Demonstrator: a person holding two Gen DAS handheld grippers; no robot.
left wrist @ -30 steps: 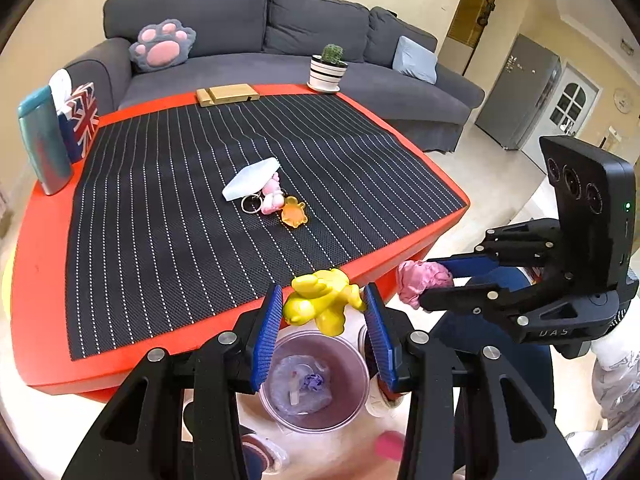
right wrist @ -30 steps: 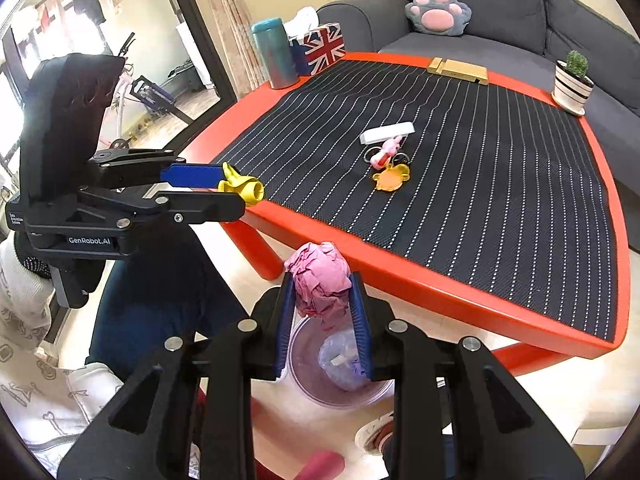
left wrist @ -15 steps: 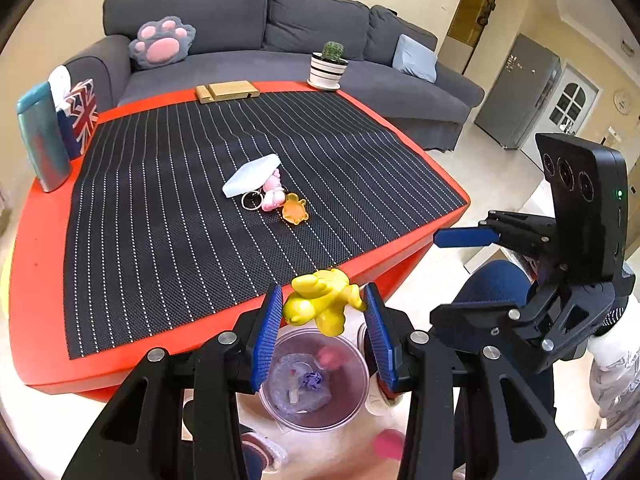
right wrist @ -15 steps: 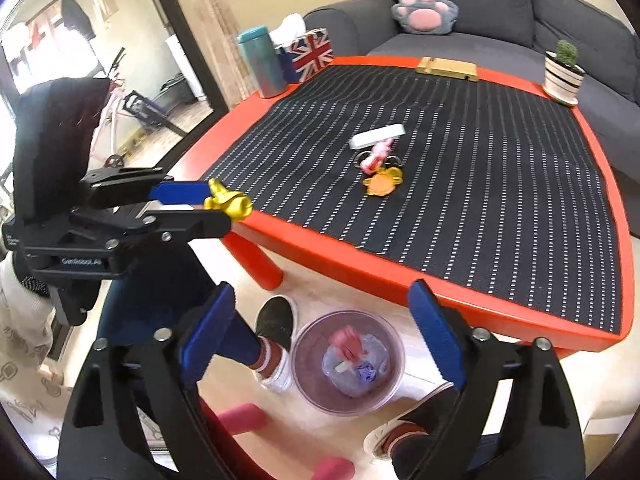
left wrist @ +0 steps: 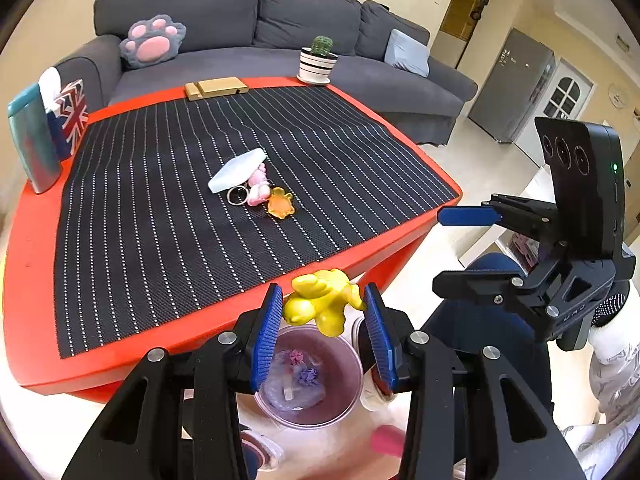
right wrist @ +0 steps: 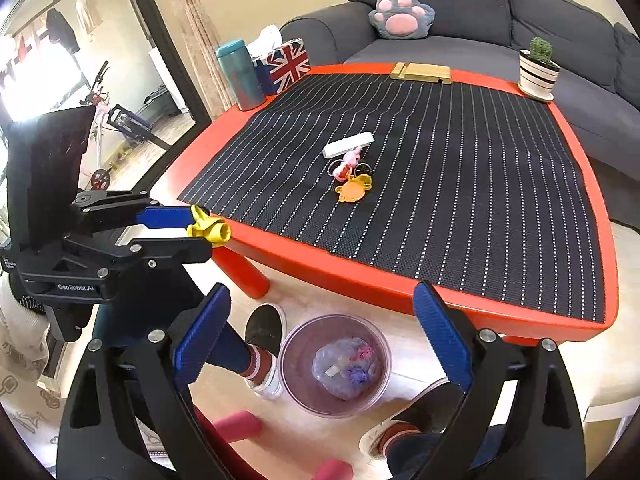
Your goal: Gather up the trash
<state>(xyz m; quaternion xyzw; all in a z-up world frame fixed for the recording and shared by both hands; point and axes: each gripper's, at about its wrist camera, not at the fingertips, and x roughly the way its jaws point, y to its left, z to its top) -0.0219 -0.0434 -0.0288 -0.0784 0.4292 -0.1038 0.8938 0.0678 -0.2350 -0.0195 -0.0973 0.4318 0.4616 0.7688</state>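
My left gripper (left wrist: 323, 300) is shut on a yellow crumpled piece (left wrist: 320, 304), held right above the clear purple bin (left wrist: 348, 364) on the floor by the red table (left wrist: 24, 280). In the right wrist view the left gripper (right wrist: 200, 232) and the yellow piece (right wrist: 210, 228) hang at the table's left corner. My right gripper (right wrist: 322, 300) is over the bin (right wrist: 296, 344), its jaws opening wide with nothing between them. A pink wad (right wrist: 362, 354) lies in the bin on other trash. In the left wrist view the right gripper (left wrist: 438, 250) is at the right.
On the striped mat lie a white packet (left wrist: 238, 170) and a keyring with pink and orange charms (left wrist: 260, 196). A teal bottle (right wrist: 240, 76), flag tissue box (right wrist: 288, 64), wooden block (right wrist: 422, 72) and cactus pot (right wrist: 536, 72) line the far edge. A person's shoes (right wrist: 264, 332) flank the bin.
My right gripper let go of the pink wad, which dropped into the bin, and its jaws spread wide. The left gripper kept still with the yellow piece.
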